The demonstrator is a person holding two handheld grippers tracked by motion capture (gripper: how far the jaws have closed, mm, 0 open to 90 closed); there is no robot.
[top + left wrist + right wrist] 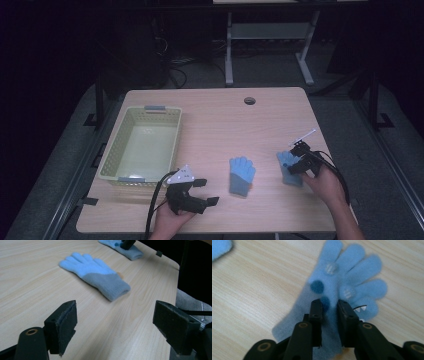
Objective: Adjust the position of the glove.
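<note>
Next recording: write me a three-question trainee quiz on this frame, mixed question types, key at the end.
1. True or false: the right tool has its jaws pinched on fabric of the decorated glove.
2. Multiple choice: the plain glove lies A) inside the basket, B) on the table between the two tools, C) in the left tool.
3. Short answer: how do the left tool's jaws stand, and what is between them?

Key: 1 true. 2 B. 3 Wide open, with nothing between them but bare table.
</note>
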